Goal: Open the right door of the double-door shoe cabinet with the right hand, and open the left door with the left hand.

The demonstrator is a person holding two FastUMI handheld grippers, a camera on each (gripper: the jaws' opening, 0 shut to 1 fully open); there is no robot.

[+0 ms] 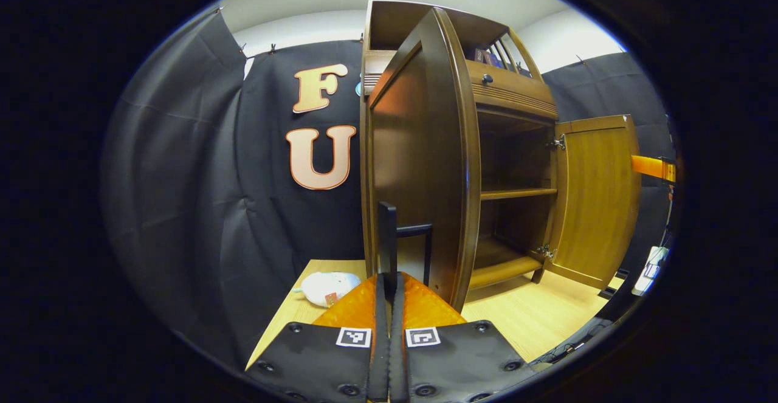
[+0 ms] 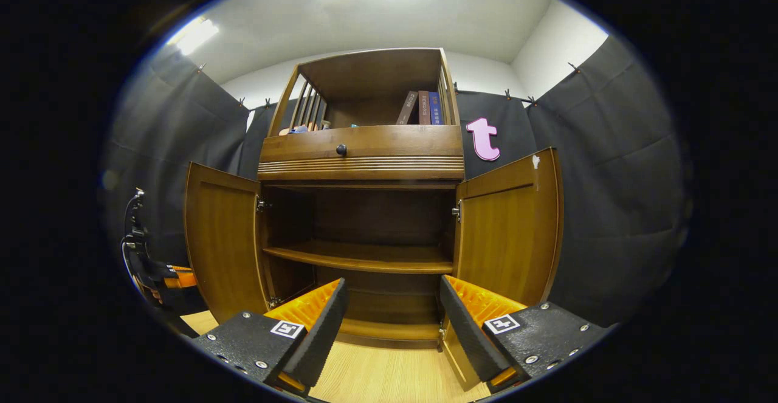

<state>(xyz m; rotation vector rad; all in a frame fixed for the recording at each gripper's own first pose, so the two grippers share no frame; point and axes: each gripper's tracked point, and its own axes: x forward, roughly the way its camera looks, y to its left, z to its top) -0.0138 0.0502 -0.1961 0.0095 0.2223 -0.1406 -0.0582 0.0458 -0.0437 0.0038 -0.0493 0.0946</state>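
Left hand-held gripper: fingers pressed together on left door's handle
Right hand-held gripper: jaws apart, holding nothing, facing shoe cabinet
Right door: swung wide open

The shoe cabinet is dark brown wood with a smooth, semi-gloss varnish. Its left door shines with a warm reflection, and the right door shows lighter, satiny wood grain inside. The hinges look like bright metal. The floor is pale matt wood laminate. A soft plush toy lies there.
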